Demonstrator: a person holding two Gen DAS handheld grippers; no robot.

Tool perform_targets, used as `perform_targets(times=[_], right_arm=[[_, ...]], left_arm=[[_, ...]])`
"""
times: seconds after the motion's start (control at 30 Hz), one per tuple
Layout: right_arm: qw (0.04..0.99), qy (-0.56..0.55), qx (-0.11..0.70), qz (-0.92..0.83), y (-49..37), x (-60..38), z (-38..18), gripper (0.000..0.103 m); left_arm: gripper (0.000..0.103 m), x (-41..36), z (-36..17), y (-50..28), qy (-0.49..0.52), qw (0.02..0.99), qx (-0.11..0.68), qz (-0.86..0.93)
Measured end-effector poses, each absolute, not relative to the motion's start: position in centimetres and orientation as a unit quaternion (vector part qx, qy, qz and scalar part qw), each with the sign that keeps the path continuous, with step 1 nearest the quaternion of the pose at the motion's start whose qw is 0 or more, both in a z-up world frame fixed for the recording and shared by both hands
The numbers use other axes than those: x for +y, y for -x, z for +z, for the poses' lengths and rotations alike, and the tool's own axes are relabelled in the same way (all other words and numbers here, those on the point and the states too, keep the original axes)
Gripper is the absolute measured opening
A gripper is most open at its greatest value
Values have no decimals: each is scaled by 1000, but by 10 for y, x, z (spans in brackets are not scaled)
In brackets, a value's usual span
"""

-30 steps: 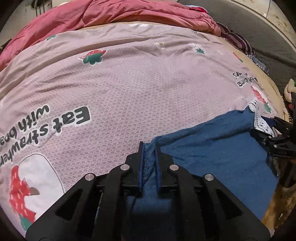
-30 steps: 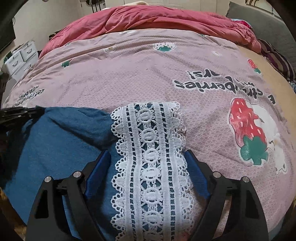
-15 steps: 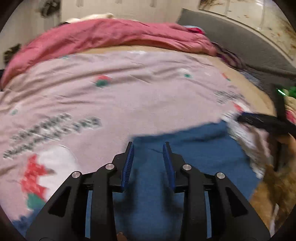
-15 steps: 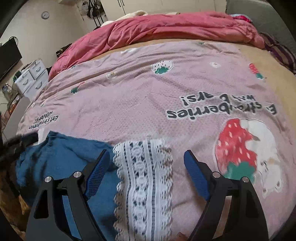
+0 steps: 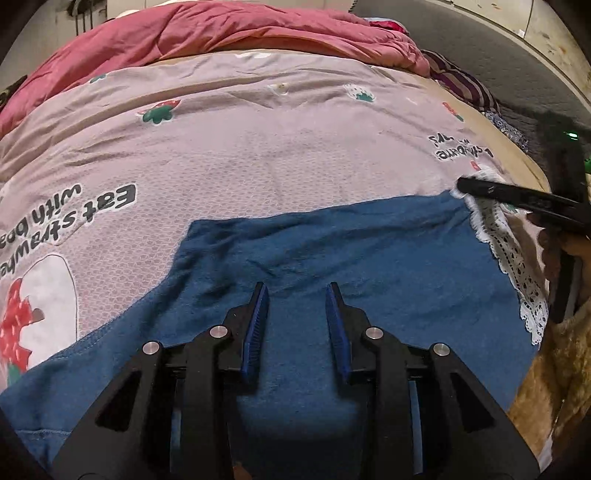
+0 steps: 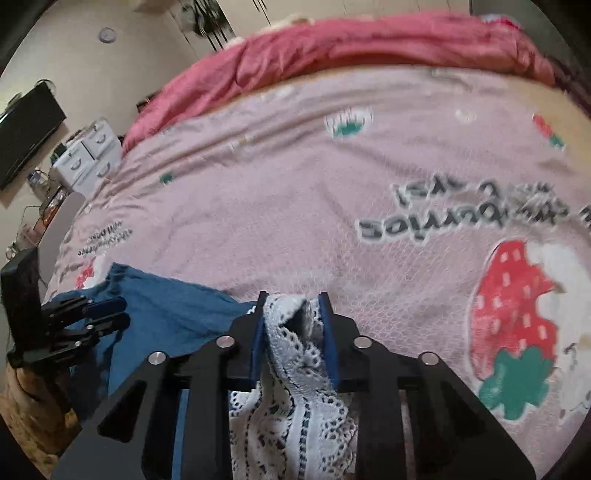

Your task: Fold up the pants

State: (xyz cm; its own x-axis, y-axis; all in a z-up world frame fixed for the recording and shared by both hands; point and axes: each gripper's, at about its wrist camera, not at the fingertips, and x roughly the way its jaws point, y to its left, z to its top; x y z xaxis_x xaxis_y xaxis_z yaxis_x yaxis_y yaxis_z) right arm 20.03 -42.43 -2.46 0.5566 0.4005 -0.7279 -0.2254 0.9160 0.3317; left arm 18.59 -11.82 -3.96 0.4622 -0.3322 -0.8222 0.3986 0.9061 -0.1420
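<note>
Blue pants [image 5: 369,266] lie spread on a bed whose pink strawberry-print cover [image 5: 258,155] serves as the folding surface; a red quilt [image 5: 221,33] is bunched at the far end, out of the working area. The garment sits at the near edge of the bed, directly under both tools, with its white lace trim [image 6: 295,387] at the right-hand end.

Left claw [image 5: 297,299]: its blue pads stand apart, hovering over the middle of the blue cloth with nothing pinched between them. The gap is modest, which suits taking up a thin fold of fabric rather than a bulky one.

Right claw [image 6: 291,306]: its jaws are closing, and the lace trim is gathered between them, bunched into a small raised fold that both pads already press against. Gripping the hem at the lace gives a firm, easily seen corner by which to carry that end over. In the left wrist view the same tool appears as a dark bar at the lace edge.

Judged stage: the right end is secured while the left end is unheld, so the fold appears to be at its preparatory grasp. The cloth will likely sag and drag if only one corner is lifted
</note>
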Motion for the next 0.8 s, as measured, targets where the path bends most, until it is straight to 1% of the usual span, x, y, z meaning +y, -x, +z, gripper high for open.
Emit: perform_targets(times=[0.1, 0.27, 0.33, 0.4, 0.43, 0.5, 0.57, 0.63, 0.67, 0.8], right_arm=[[891, -95, 406, 177, -198, -425, -13, 23], [880, -47, 451, 140, -218, -414, -36, 23], [881, -33, 454, 130, -219, -412, -42, 27], [886, -13, 450, 116, -219, -411, -43, 42], [889, -8, 446, 107, -218, -411, -42, 46], [890, -21, 445, 96, -213, -418, -37, 60], [897, -46, 431, 89, -199, -426, -24, 68], [907, -45, 412, 76, -179, -431, -9, 69], [910, -42, 406, 73, -169, -432, -4, 70], [918, -48, 388, 70, -118, -427, 7, 72]], left_arm=[[25, -120, -40, -185, -36, 855, 472, -213], [25, -124, -43, -188, -40, 853, 475, -212], [25, -123, -43, -188, -38, 853, 475, -213], [25, -123, -45, -189, -37, 853, 475, -213], [25, -123, -46, -189, -38, 853, 474, -214], [26, -123, -46, -188, -43, 854, 472, -217], [29, -123, -45, -187, -47, 853, 468, -228], [31, -118, -39, -184, -39, 852, 466, -234], [35, -115, -35, -180, -37, 855, 462, -234], [39, -106, -21, -161, -32, 865, 446, -228]])
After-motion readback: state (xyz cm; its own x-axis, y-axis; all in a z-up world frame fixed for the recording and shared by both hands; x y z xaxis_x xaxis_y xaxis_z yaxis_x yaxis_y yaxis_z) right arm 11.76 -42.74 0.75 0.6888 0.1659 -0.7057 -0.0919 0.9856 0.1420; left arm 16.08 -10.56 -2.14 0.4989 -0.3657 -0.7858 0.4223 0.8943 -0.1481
